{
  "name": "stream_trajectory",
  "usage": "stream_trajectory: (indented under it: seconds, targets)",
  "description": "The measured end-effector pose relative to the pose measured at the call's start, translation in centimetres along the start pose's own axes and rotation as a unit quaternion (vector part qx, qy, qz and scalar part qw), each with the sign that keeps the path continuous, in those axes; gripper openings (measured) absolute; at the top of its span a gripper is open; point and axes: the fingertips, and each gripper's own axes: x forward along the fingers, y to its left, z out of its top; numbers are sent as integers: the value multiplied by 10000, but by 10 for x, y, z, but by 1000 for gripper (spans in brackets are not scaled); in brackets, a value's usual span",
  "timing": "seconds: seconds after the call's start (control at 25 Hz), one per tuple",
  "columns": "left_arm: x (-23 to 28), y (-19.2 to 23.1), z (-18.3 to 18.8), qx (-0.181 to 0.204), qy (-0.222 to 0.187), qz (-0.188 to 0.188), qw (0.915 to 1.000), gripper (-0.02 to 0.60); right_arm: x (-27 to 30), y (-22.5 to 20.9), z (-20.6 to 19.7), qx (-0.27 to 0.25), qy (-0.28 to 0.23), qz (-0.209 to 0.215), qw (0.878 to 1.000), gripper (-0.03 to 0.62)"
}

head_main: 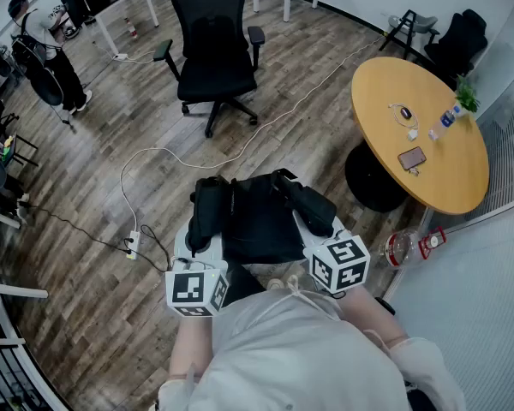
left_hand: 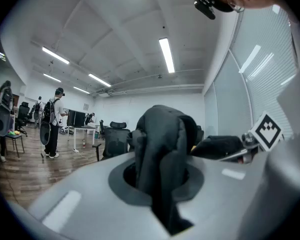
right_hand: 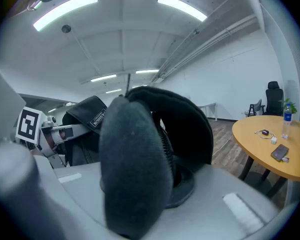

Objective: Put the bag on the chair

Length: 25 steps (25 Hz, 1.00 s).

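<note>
A black bag (head_main: 261,219), a backpack, hangs in front of me between both grippers. My left gripper (head_main: 197,245) is shut on the bag's left shoulder strap (left_hand: 160,149), which fills the slot between its jaws. The right gripper (head_main: 322,229) is shut on the other padded strap (right_hand: 135,164). In the left gripper view the right gripper's marker cube (left_hand: 266,130) shows beside the bag. A black office chair (head_main: 214,50) stands on the wood floor ahead of the bag, a good step away, its seat bare; it also shows small as the chair (left_hand: 115,140) behind the strap.
A round wooden table (head_main: 463,178) with a phone, a bottle and a small plant stands to the right. A white cable and power strip (head_main: 132,245) lie on the floor at left. A person (head_main: 47,54) stands far left. A glass wall runs along the right.
</note>
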Motion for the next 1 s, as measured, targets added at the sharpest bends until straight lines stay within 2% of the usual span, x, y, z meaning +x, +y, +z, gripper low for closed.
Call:
stream_trajectory:
  seconds: [0.4, 0.64, 1.0]
  targets:
    - [8, 5, -12, -66, 136, 60, 9999, 34, 12, -5, -8, 59, 144, 21, 9999, 29]
    - [14, 4, -32, -59, 194, 128, 9997, 34, 25, -15, -26, 143, 139, 86, 9998, 29]
    - [86, 95, -29, -212, 495, 154, 9984, 34, 130, -8, 9, 351, 431, 89, 9984, 29]
